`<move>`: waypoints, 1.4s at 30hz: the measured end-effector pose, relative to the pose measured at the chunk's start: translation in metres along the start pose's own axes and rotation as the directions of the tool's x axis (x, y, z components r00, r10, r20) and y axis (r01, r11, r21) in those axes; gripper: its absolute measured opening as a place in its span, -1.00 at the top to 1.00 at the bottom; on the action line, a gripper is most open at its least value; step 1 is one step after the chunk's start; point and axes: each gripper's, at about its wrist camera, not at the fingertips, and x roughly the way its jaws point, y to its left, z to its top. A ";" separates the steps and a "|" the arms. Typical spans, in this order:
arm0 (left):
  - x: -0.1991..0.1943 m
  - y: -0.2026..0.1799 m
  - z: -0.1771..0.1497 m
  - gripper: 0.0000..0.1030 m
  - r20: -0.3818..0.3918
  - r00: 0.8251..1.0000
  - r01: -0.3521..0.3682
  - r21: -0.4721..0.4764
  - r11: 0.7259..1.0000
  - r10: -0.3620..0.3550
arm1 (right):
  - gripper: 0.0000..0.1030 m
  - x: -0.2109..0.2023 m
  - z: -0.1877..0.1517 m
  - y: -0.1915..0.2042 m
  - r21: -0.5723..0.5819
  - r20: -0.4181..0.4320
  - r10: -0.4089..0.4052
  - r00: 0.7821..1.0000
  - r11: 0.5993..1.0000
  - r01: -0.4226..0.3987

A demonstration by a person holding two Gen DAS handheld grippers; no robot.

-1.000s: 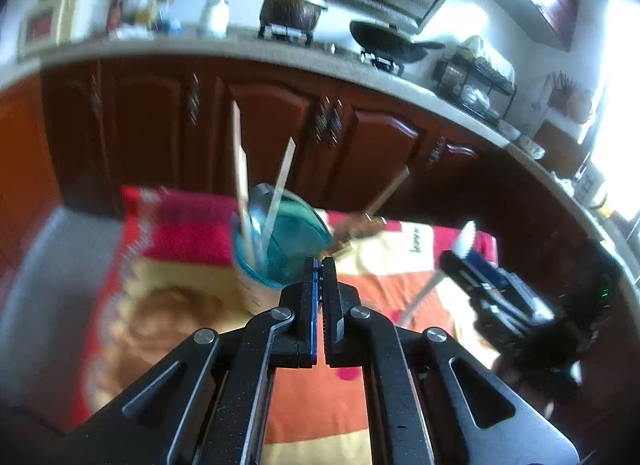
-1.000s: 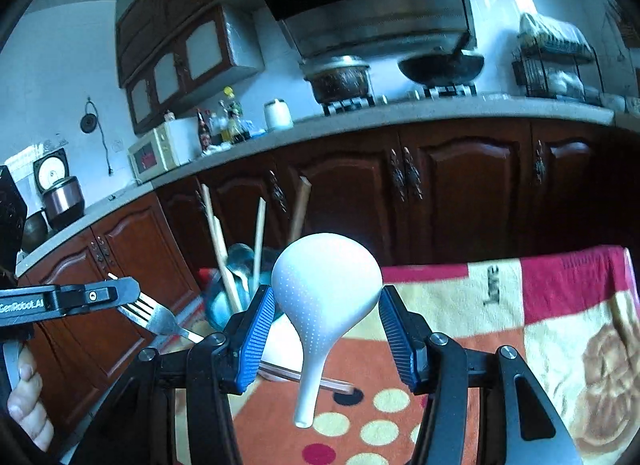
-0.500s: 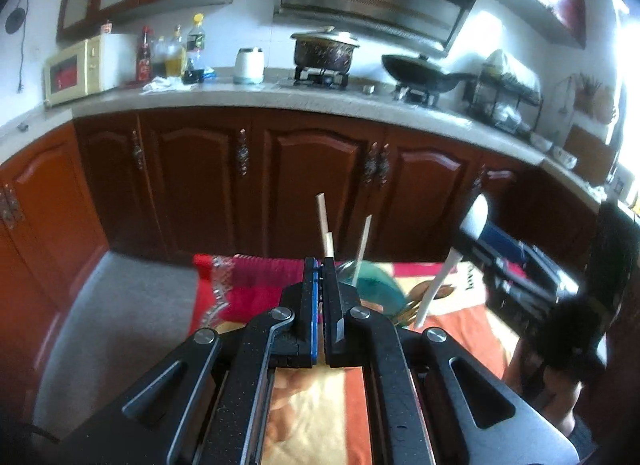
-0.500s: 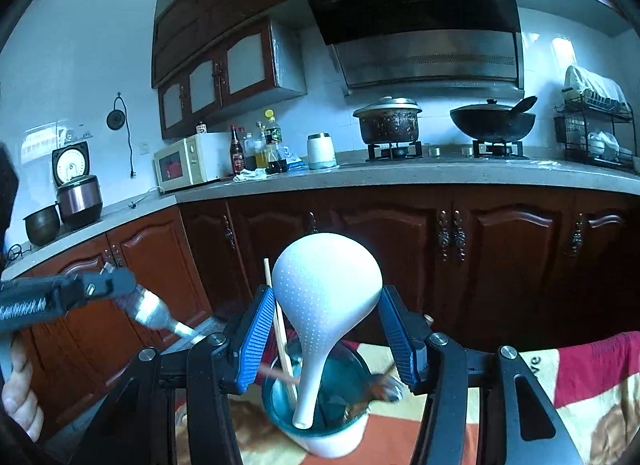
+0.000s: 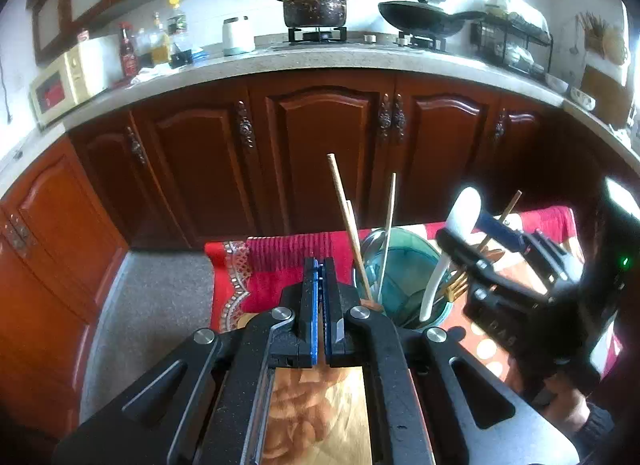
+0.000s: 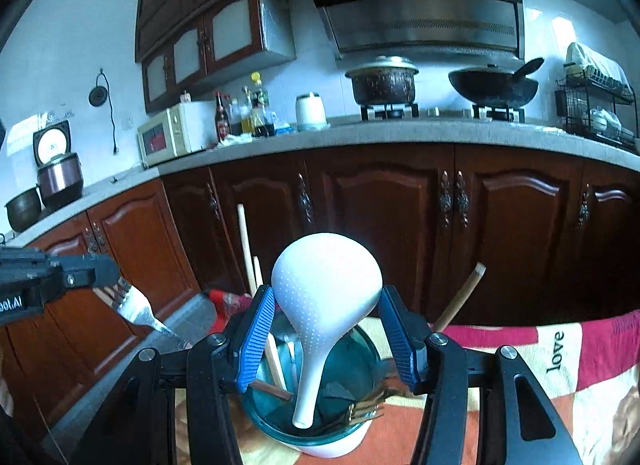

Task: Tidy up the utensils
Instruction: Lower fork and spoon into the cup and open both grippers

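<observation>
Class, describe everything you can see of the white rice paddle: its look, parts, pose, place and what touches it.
The white rice paddle looks like smooth plastic, with a broad rounded blade dotted with tiny bumps that narrows into a slim handle. It stands nearly upright, blade up, handle end down inside the teal utensil holder among chopsticks. The right gripper has its blue-padded jaws on either side of the blade; whether they press it is unclear. In the left wrist view the paddle leans slightly.

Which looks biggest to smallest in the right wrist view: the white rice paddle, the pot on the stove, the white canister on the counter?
As they look in that view:
1. white rice paddle, though it sits nearest the camera, so real size is unsure
2. pot on the stove
3. white canister on the counter
</observation>
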 end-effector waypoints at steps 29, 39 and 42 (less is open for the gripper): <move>0.051 0.000 -0.007 0.98 0.011 0.992 0.123 -0.072 0.990 -0.123 | -0.01 0.031 -0.052 0.014 -0.120 -0.075 -0.022 0.997 0.993 0.013; 0.038 0.016 -0.008 0.21 0.072 0.978 0.206 -0.183 0.961 -0.196 | -0.20 0.019 -0.052 0.007 -0.039 -0.093 0.026 0.995 0.999 -0.029; 0.026 0.018 -0.008 0.20 0.081 0.978 0.203 -0.189 0.961 -0.190 | -0.21 0.004 -0.048 0.001 0.024 -0.098 0.057 0.994 0.998 -0.055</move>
